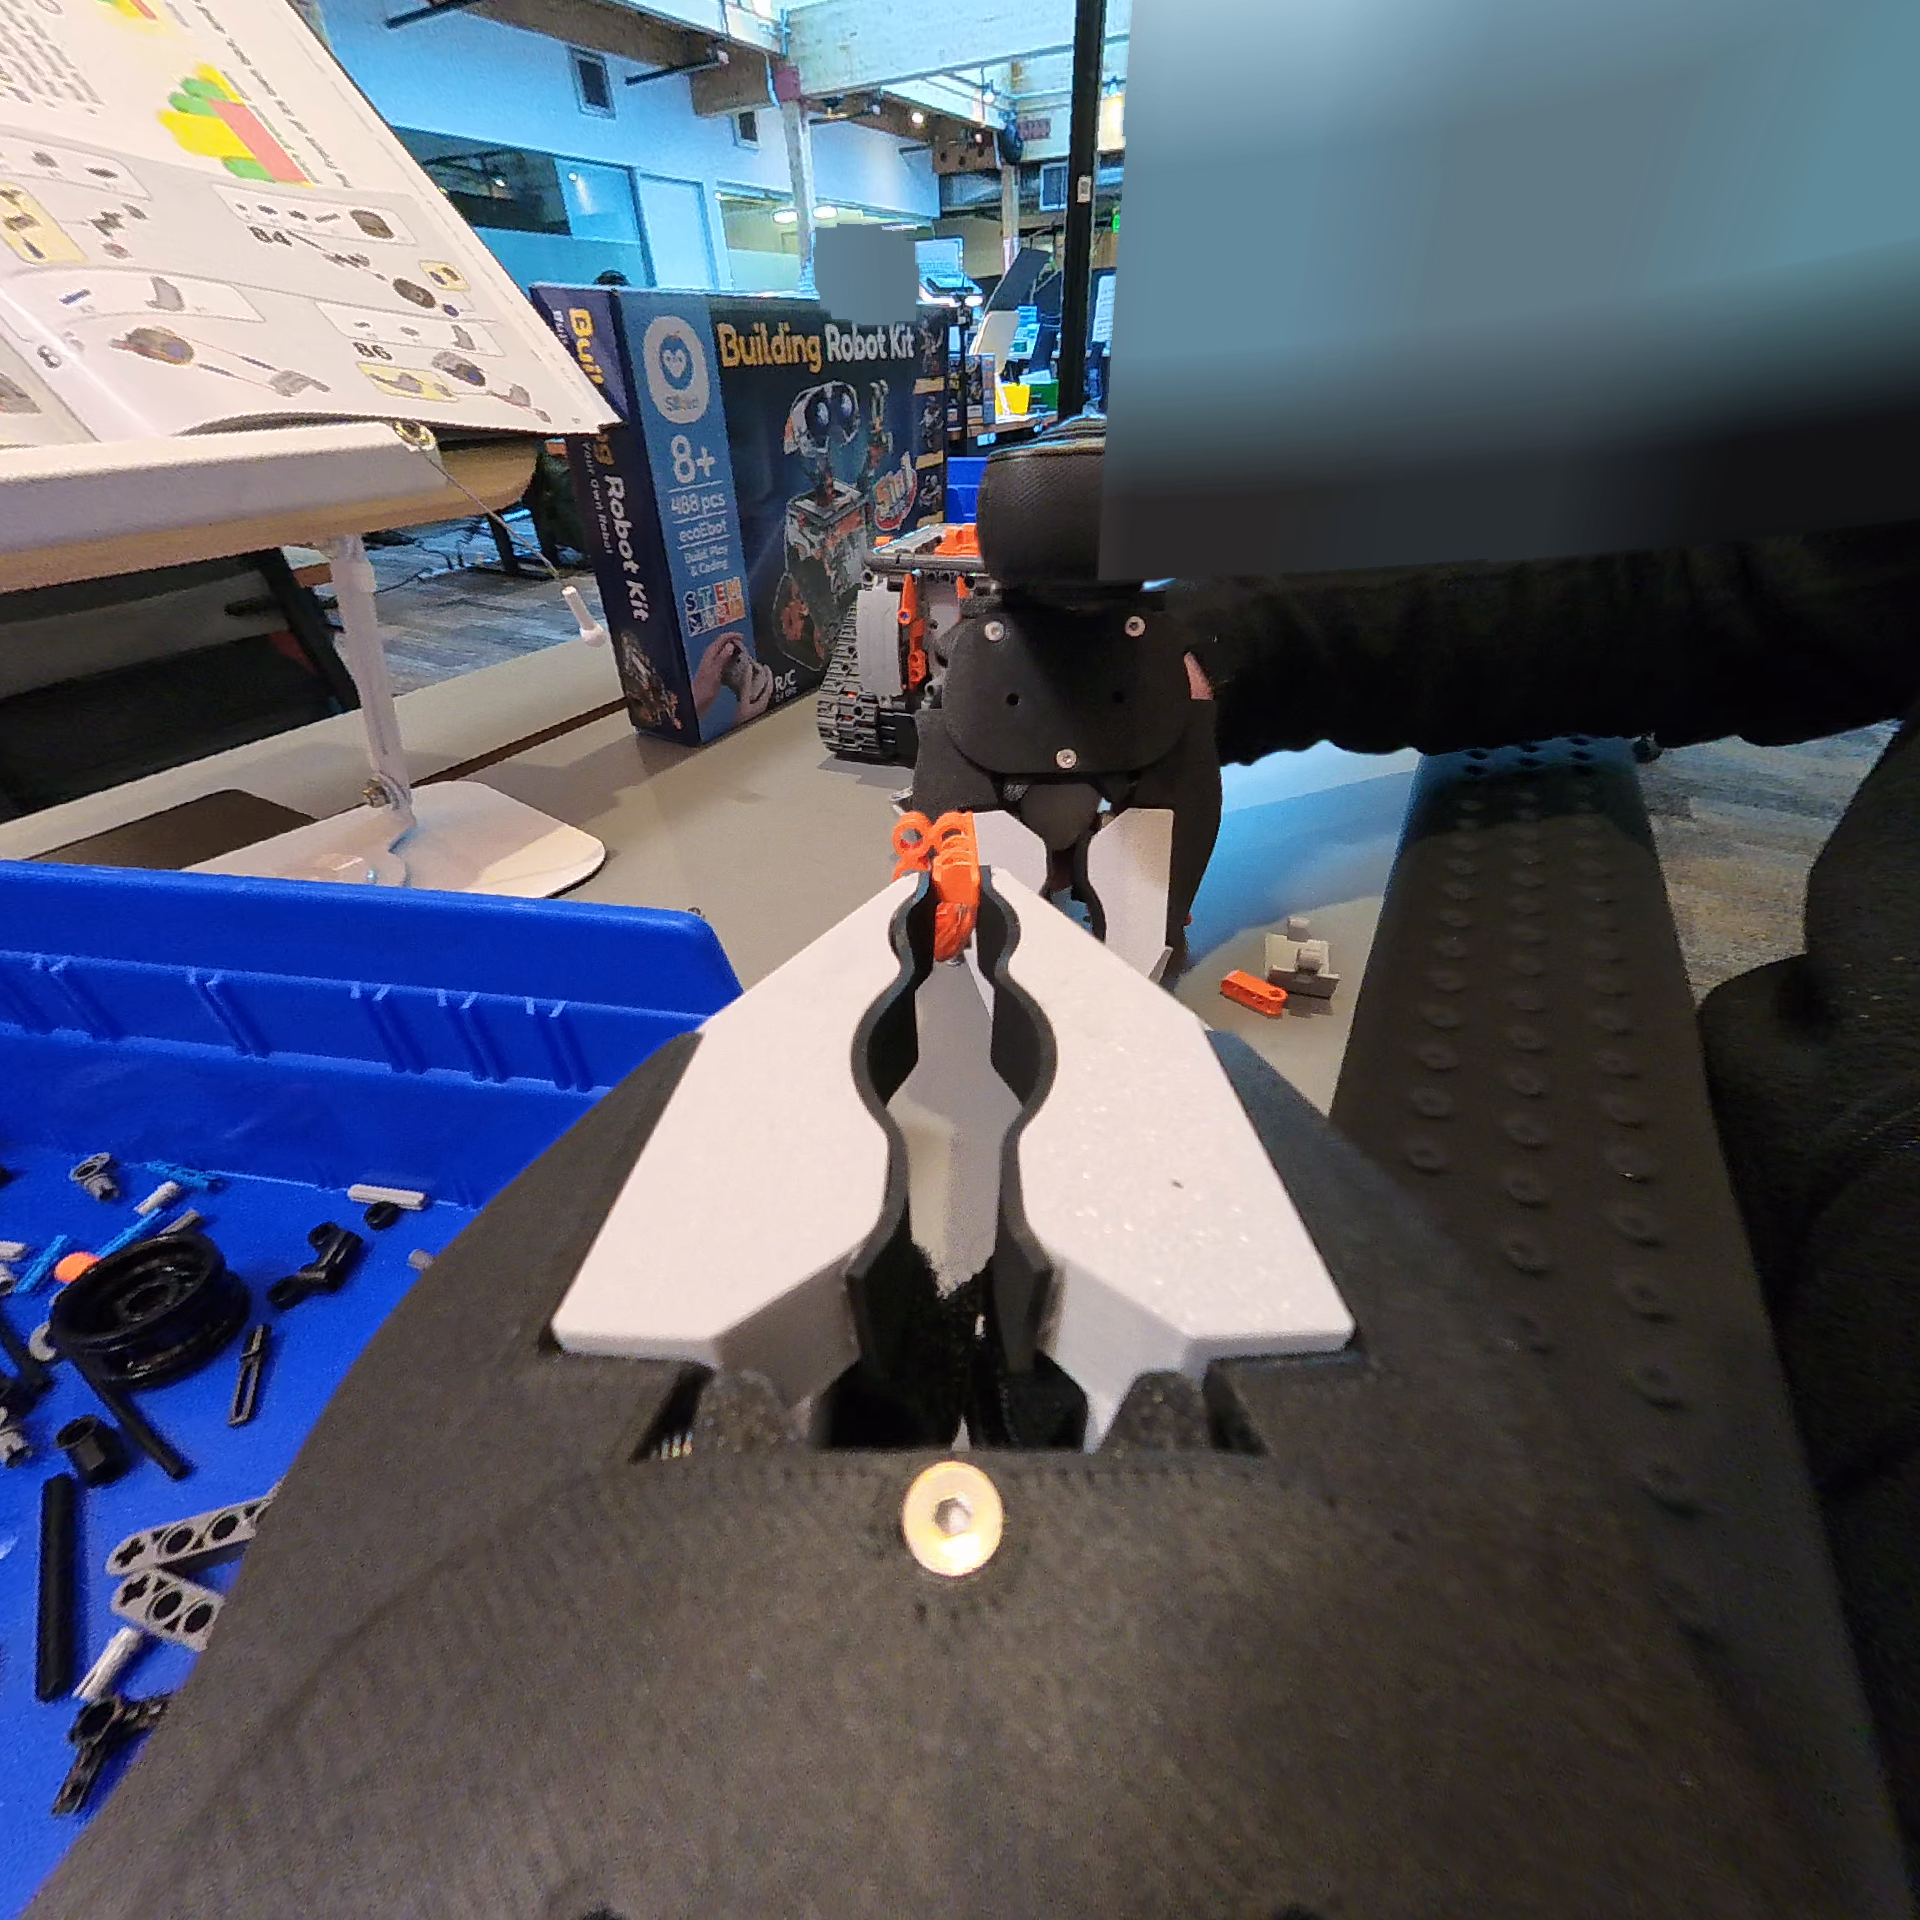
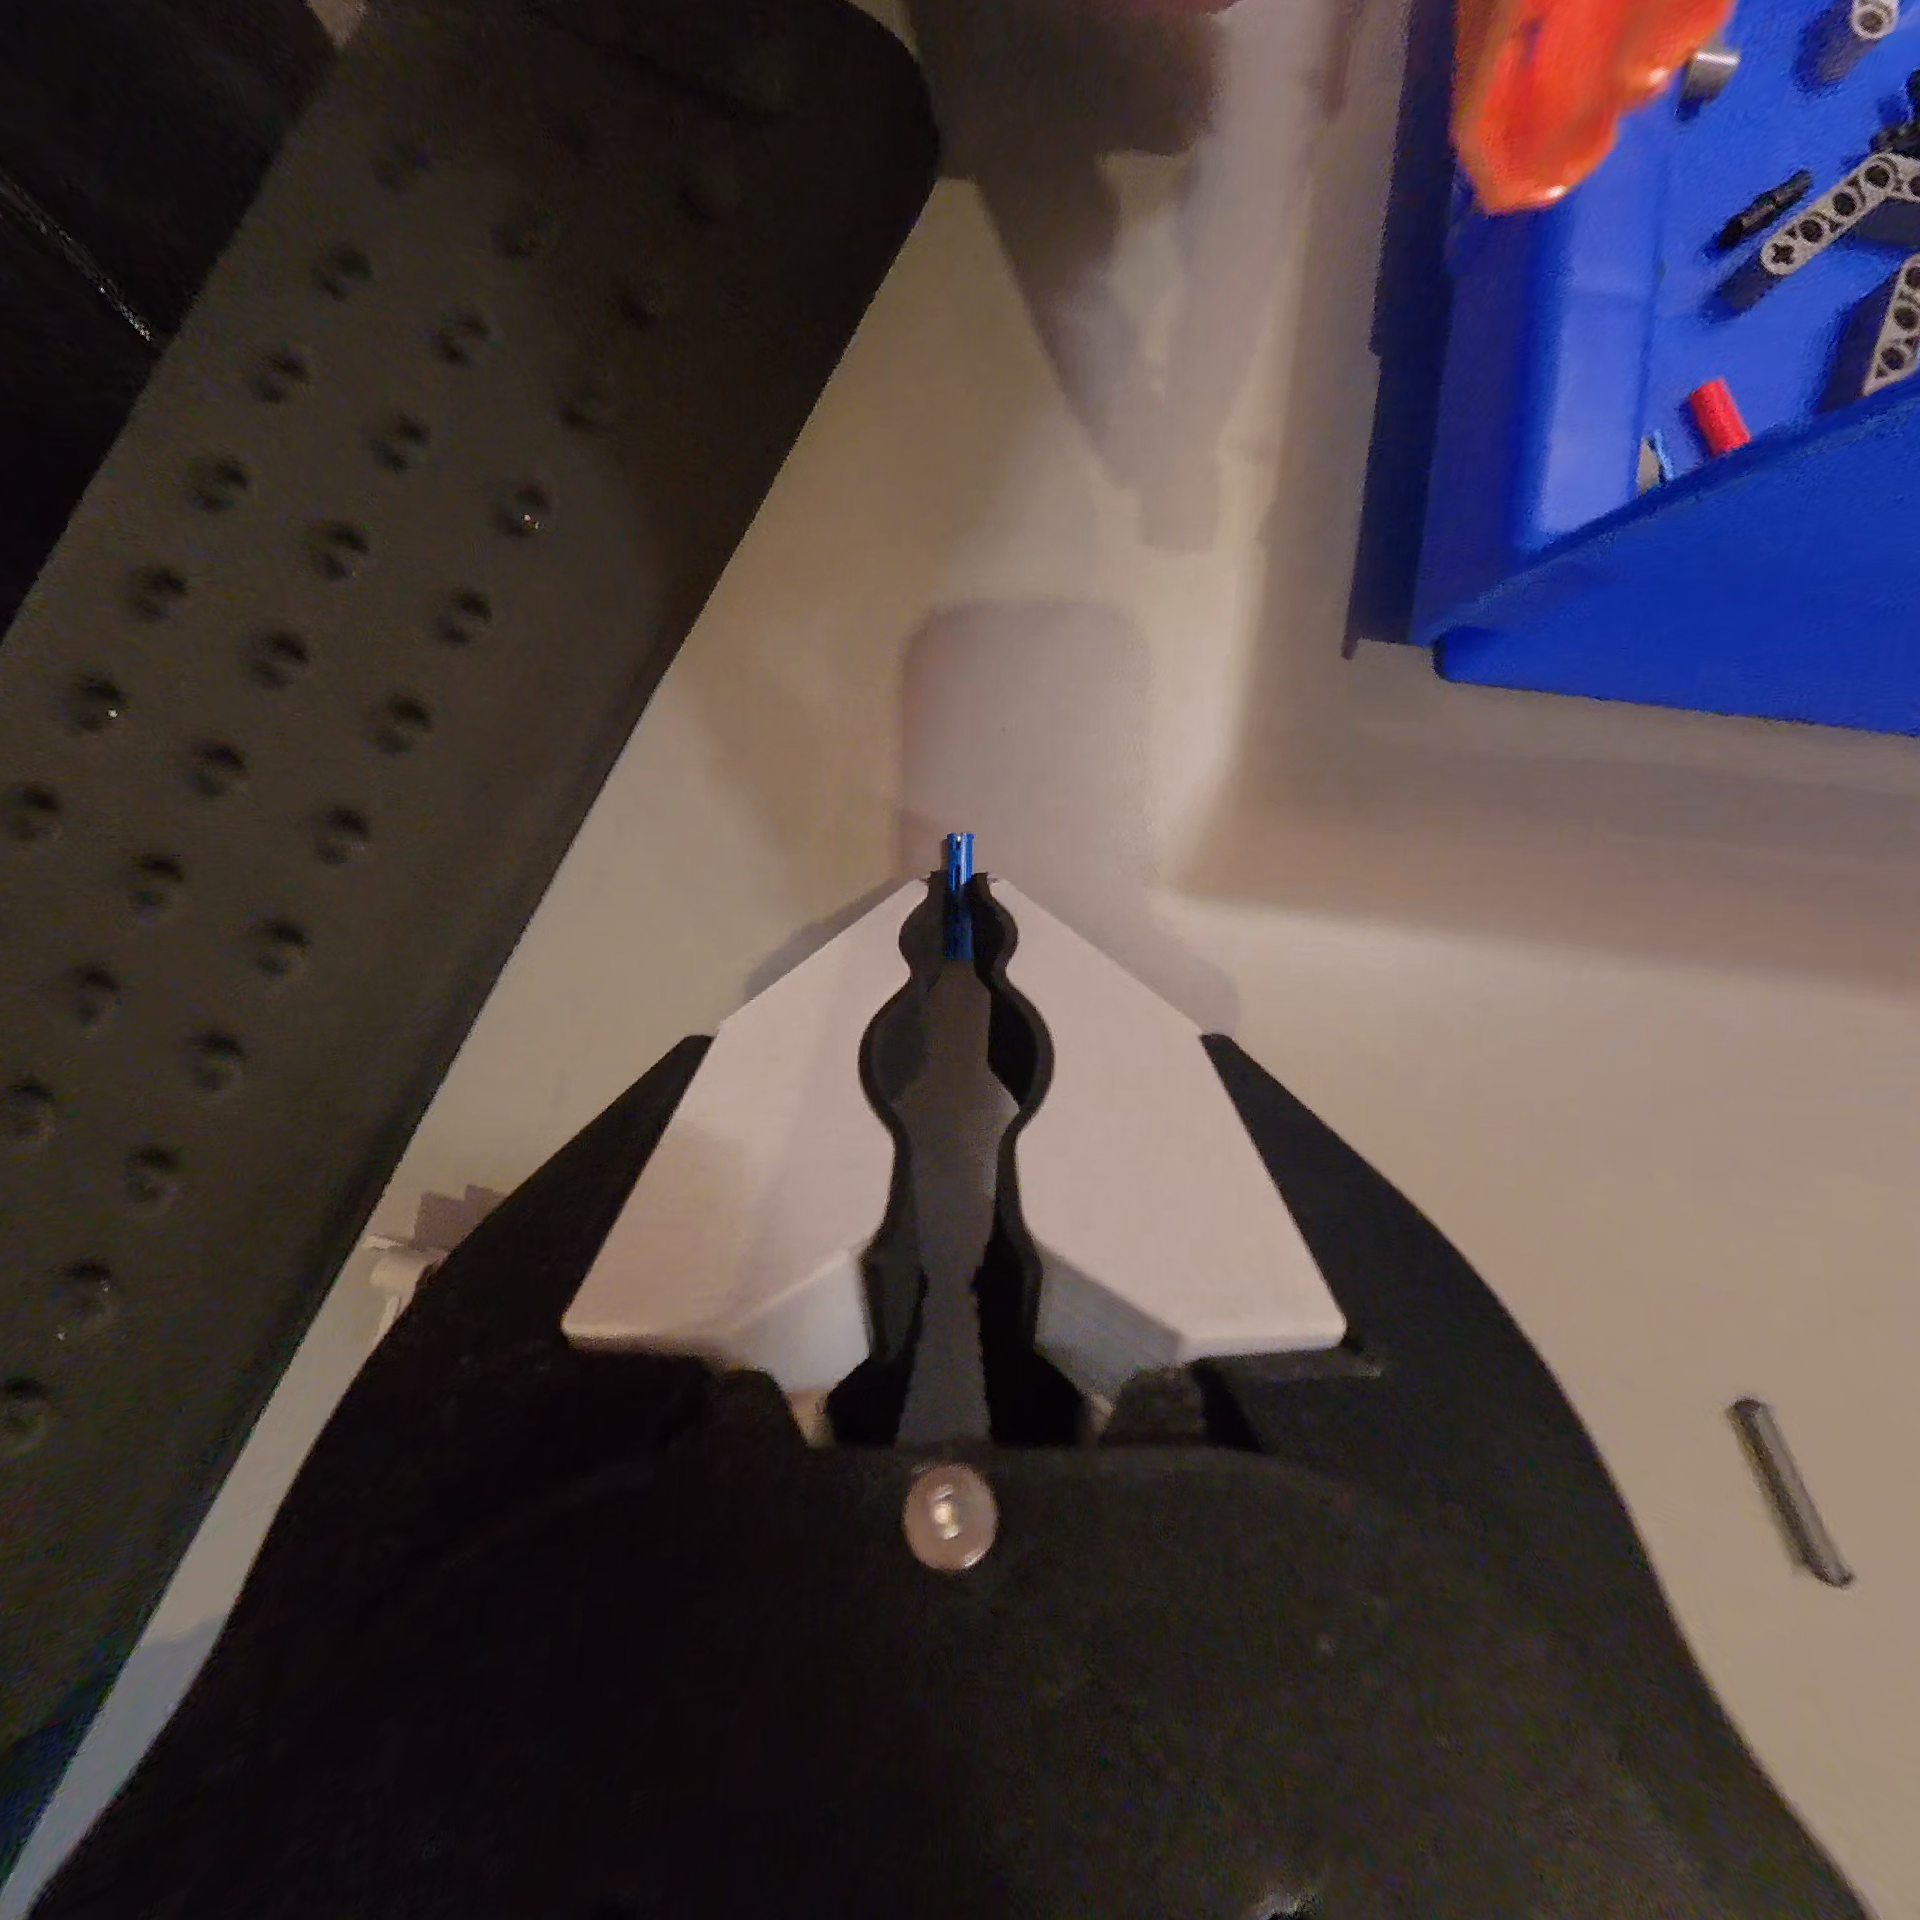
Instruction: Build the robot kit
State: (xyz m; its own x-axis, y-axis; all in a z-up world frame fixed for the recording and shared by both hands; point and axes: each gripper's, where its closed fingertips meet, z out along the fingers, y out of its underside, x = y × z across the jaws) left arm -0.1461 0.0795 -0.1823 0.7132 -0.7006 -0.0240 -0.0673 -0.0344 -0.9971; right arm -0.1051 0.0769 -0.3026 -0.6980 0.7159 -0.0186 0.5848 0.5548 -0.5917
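My left gripper [image 1: 951, 883] is shut on a small orange building-kit part [image 1: 948, 862] with round holes, pinched at the fingertips and held above the grey table [image 1: 727, 831]. The orange part also shows blurred in the right wrist view [image 2: 1548, 94]. My right gripper [image 2: 961, 894] is shut on a thin blue pin [image 2: 958, 883] that sticks out past the tips, over the table [image 2: 1455, 1143]. The right gripper also shows in the left wrist view [image 1: 1122, 925], just behind and to the right of the orange part, held by a gloved hand [image 1: 1205, 748].
A blue bin [image 1: 343, 1029] of several loose parts sits at left, also in the right wrist view [image 2: 1662, 582]. A kit box [image 1: 769, 499], a tracked model [image 1: 894, 644], a booklet on a stand [image 1: 239, 270], an orange piece [image 1: 1252, 989], a grey piece [image 1: 1304, 961] and a dark axle [image 2: 1789, 1491] are about. Spacing between my two grippers at the tips: around 12 cm.
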